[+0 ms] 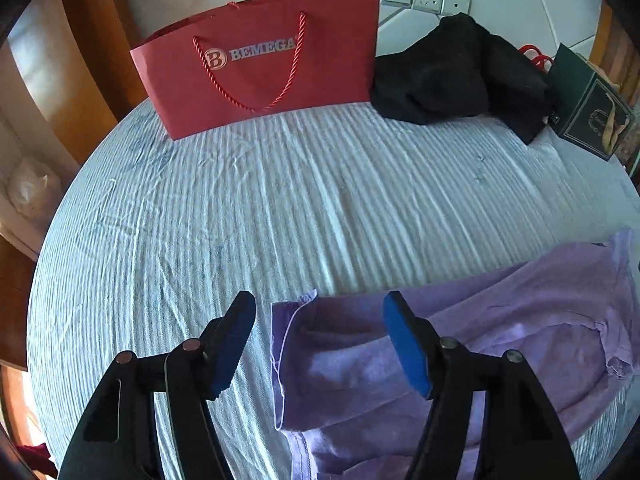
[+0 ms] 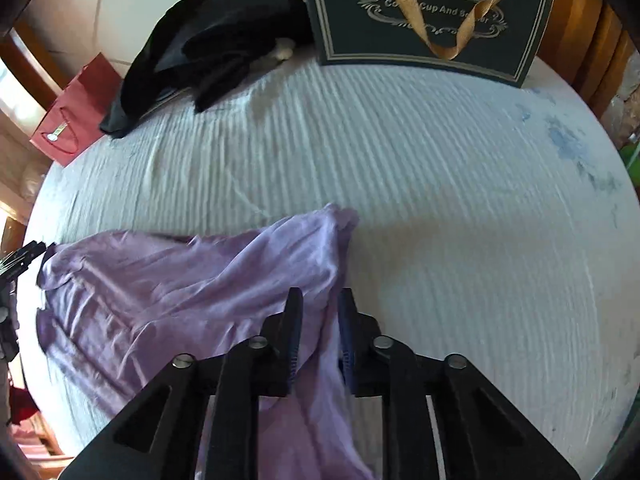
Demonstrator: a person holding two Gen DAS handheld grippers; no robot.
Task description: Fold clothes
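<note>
A lilac garment (image 1: 500,344) lies crumpled on the pale blue ribbed bedsheet (image 1: 280,200). My left gripper (image 1: 320,312) is open, its blue-padded fingers straddling the garment's left hem corner just above the cloth. In the right wrist view the same lilac garment (image 2: 168,280) spreads to the left, and my right gripper (image 2: 320,312) is shut on a fold of its right edge, lifting it a little. The left gripper shows at that view's left edge (image 2: 16,264).
A red BEMEGA paper bag (image 1: 260,64) stands at the back left. A black garment pile (image 1: 460,76) lies at the back middle. A dark green gift bag (image 2: 432,16) with a gold ribbon stands at the back right. A wooden bed frame rims the mattress.
</note>
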